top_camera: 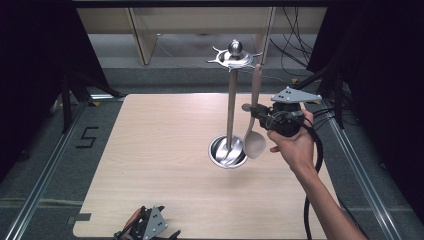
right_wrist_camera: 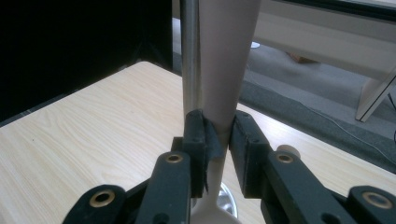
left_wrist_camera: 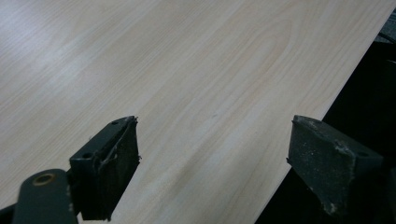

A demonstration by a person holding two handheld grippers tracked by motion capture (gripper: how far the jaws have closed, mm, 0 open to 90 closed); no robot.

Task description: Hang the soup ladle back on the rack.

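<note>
Right hand-held gripper (top_camera: 257,113), at centre right, clamped the beige spoon (top_camera: 254,131) beside the metal stand (top_camera: 230,105); left hand-held gripper (left_wrist_camera: 212,161) gaped wide over the table (top_camera: 160,150), "5" marked the floor (top_camera: 87,136).

spoon (right_wrist_camera: 224,70) top+bowl cut off | left tool (top_camera: 145,227) partly cropped at btm edge

Black hand-held tongs, bare forearm

Right tongs (top_camera: 256,114): black two-jaw body with brass-ringed pivots, grey three-cornered plate on top, thick black cable behind. Left tongs (left_wrist_camera: 215,163): worn black pads (left_wrist_camera: 114,161).
</note>
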